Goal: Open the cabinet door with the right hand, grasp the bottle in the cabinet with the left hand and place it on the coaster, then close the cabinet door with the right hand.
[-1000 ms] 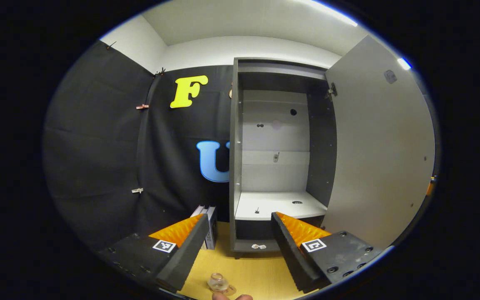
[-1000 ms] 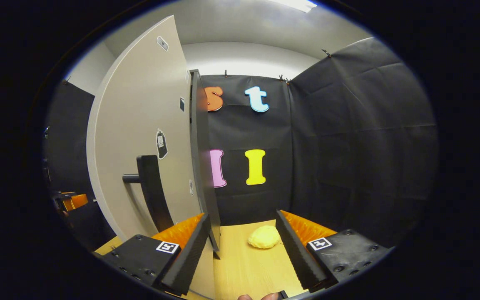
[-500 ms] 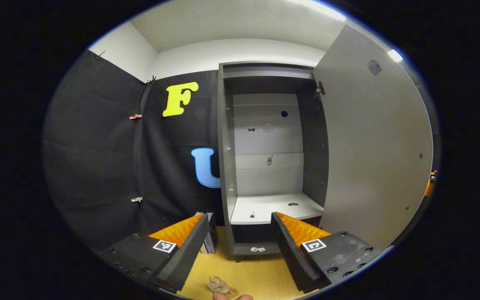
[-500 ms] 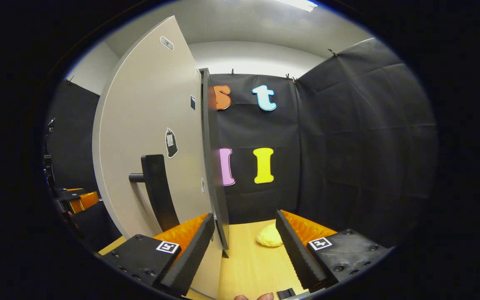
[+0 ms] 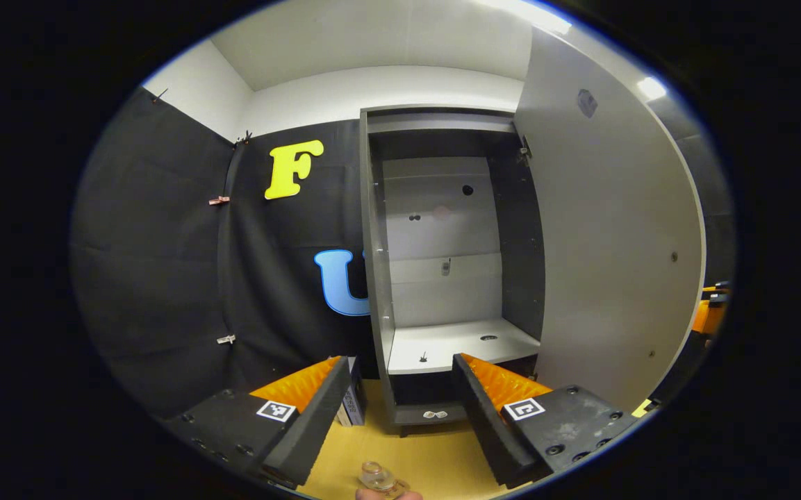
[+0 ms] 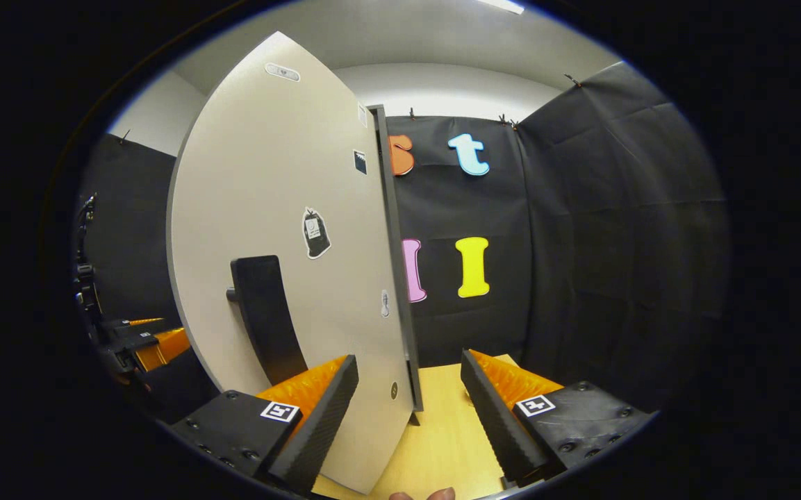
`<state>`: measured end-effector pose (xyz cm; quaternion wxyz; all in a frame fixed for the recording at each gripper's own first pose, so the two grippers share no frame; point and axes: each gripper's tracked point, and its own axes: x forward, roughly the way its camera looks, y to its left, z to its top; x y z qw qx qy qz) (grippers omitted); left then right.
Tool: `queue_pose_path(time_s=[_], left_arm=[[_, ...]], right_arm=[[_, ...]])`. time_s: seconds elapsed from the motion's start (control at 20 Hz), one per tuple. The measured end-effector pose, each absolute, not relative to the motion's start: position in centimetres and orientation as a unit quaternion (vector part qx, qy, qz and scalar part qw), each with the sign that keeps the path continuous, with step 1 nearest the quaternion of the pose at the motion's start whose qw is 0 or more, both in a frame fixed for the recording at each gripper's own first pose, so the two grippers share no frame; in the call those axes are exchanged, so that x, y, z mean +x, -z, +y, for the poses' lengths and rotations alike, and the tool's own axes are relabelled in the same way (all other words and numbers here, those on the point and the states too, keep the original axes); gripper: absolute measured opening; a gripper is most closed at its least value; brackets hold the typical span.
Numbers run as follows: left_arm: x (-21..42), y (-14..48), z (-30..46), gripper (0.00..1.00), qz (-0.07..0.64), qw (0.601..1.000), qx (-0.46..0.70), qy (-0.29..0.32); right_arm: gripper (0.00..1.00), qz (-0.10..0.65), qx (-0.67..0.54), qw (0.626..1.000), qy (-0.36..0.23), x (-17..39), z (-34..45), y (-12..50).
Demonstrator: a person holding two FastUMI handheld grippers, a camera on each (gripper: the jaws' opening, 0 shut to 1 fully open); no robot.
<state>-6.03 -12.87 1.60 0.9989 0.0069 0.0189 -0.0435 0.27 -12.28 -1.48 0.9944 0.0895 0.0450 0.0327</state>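
- The cabinet (image 5: 442, 278) stands open on the yellow table (image 5: 435, 458), its shelf bare; the cabinet door (image 6: 289, 229) hangs wide, seen as a broad pale slab in the right gripper view. It looks stiff and light on its hinges, so a gentle push should swing it shut.
- The door's dark handle (image 6: 265, 316) is the natural place to take hold: a rigid upright bar standing off the panel, just beyond the right gripper.
- The right gripper (image 6: 407, 410) is released, jaws spread, holding nothing; the door's edge falls between its fingers without touching either, as far as I can tell.
- The left gripper (image 5: 400, 410) is likewise spread wide and empty, facing the open cabinet.
- The bottle (image 5: 374, 476) sits low on the table near the left gripper, apparently on the coaster, though partly cut off. It looks like clear glass or plastic: small, light, smooth, likely slippery and easily tipped.
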Motion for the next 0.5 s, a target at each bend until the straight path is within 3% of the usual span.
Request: queue_pose_path(time_s=[0.5], left_arm=[[-5.1, -1.4, -9.8, 0.93, 0.013, 0.999, 0.005, 0.045]], right_arm=[[0.97, 0.039, 0.081, 0.994, -0.067, 1.5, -6.6, 1.4]])
